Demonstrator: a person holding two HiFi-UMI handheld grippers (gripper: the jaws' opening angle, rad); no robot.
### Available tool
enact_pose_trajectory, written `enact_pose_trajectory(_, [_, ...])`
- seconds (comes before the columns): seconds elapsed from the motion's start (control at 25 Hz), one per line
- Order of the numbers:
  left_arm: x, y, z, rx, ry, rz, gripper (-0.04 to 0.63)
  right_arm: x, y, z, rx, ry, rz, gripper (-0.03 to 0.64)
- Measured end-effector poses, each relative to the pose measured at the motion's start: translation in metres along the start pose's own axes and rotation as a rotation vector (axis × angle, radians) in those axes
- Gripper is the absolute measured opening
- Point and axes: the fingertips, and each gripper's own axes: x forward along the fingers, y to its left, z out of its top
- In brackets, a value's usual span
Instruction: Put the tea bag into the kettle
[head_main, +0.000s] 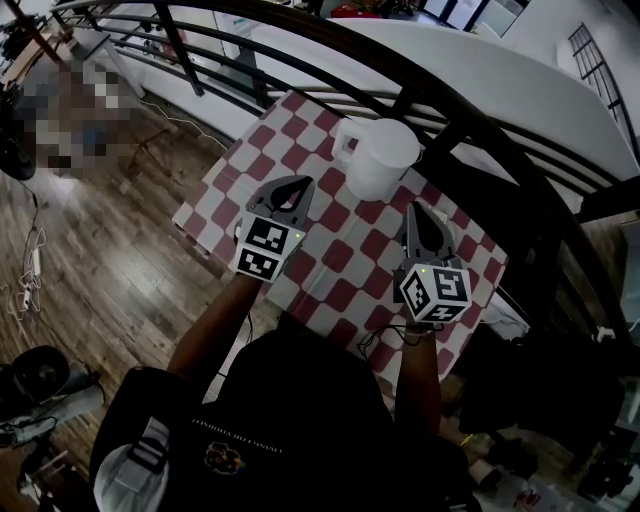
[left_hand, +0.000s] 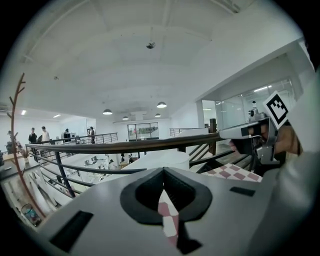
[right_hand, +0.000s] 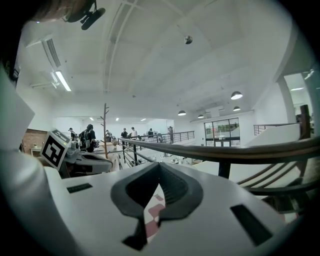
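Note:
A white kettle (head_main: 380, 155) with its handle to the left stands at the far side of a table under a red-and-white checked cloth (head_main: 340, 255). No tea bag shows in any view. My left gripper (head_main: 300, 182) hovers over the cloth, just left of and nearer than the kettle; its jaws meet at the tips with nothing between them (left_hand: 163, 170). To the right, my right gripper (head_main: 413, 208) sits near the kettle's right side, also shut and empty (right_hand: 160, 164). Each gripper view catches the other gripper at its edge.
A curved black railing (head_main: 470, 130) runs close behind the table, with a drop to a lower floor beyond it. Wooden floor (head_main: 120, 250) lies to the left. Dark bags and clutter (head_main: 560, 390) sit at the right. Several people stand far off.

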Motion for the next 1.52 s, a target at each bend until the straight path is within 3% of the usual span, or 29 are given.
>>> enact_pose_trajectory(0.6, [0.056, 0.054, 0.059, 0.016, -0.068, 0.066, 0.005, 0.055, -0.062, 0.047, -0.088, -0.062, -0.082, 0.014])
enact_pose_trajectory(1.52, [0.161, 0.053, 0.016, 0.012, 0.111, 0.042, 0.003, 0.109, -0.104, -0.006, 0.013, 0.038, -0.130, 0.014])
